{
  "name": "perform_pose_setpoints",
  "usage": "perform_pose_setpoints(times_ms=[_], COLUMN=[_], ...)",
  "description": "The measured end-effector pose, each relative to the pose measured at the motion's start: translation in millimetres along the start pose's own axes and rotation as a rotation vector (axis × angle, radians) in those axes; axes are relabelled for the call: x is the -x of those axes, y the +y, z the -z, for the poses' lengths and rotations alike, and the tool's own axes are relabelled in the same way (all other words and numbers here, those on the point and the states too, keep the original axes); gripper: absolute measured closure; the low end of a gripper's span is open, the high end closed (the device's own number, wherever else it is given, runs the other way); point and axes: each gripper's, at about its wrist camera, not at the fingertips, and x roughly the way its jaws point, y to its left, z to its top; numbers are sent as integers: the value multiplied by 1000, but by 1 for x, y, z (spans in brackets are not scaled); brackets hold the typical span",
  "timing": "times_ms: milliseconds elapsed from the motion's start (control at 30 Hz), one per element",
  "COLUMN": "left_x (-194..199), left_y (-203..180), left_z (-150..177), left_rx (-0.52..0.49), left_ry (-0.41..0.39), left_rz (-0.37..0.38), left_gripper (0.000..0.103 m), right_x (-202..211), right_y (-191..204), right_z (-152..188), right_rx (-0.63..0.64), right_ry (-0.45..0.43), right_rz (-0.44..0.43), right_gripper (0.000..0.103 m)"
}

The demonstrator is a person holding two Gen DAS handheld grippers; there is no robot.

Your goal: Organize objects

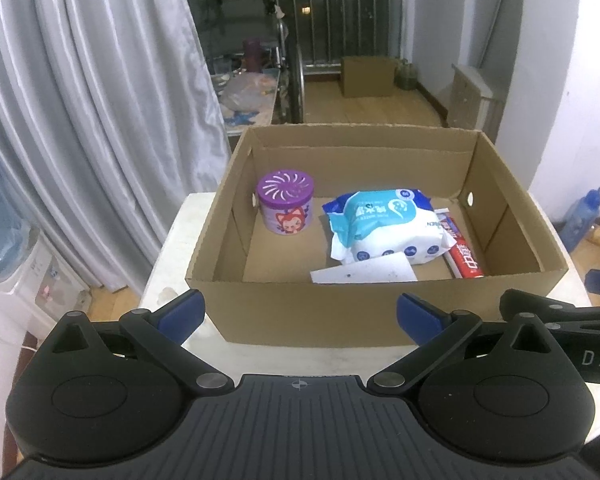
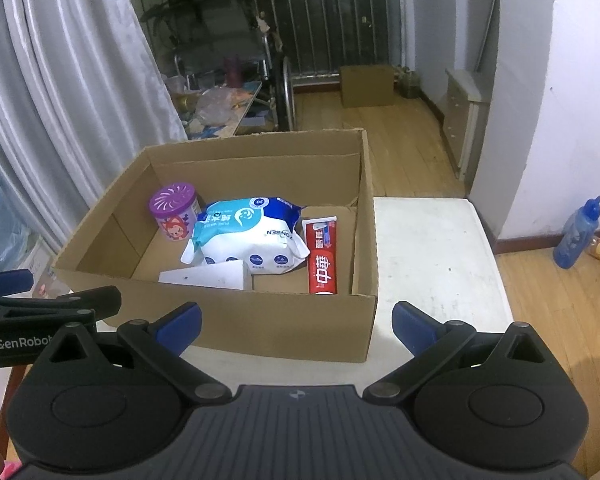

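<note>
An open cardboard box (image 1: 300,312) (image 2: 260,328) stands on a white table (image 1: 172,248) (image 2: 432,248). Inside it are a purple round tin (image 1: 286,208) (image 2: 174,216), a blue-white wipes pack (image 1: 384,228) (image 2: 248,236), a red toothpaste box (image 1: 464,256) (image 2: 322,260) and a small white box (image 1: 364,272) (image 2: 208,276). My left gripper (image 1: 300,316) is open and empty, in front of the box's near wall. My right gripper (image 2: 296,320) is open and empty, near the box's front right corner.
A grey curtain (image 1: 92,120) (image 2: 60,100) hangs at the left. A blue bottle (image 1: 584,216) (image 2: 576,232) stands on the wooden floor at the right. A cluttered desk (image 2: 220,108), a wheelchair and another cardboard box (image 2: 366,86) are farther back.
</note>
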Motion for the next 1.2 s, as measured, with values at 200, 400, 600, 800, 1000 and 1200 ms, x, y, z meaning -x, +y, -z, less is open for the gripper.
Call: perform_pose_setpoints(times_ms=[200, 400, 600, 800, 1000, 1200], left_x=[0, 1, 1, 1, 1, 3], left_y=[0, 0, 0, -1, -1, 0], left_z=[0, -1, -1, -1, -1, -2], left_rx=[-3, -4, -5, -6, -7, -9], left_ry=[0, -3, -4, -4, -4, -7], left_rz=[0, -2, -2, -3, -5, -9], left_gripper=[1, 1, 1, 1, 1, 1], right_x=[0, 1, 1, 3, 3, 3], right_y=[0, 1, 1, 1, 1, 2], right_z=[0, -1, -1, 0, 0, 0], right_rx=[0, -3, -4, -8, -10, -12], right_ry=[0, -2, -2, 0, 1, 0], right_rz=[0, -1, -1, 0, 1, -1], right_gripper=[0, 0, 0, 0, 0, 0])
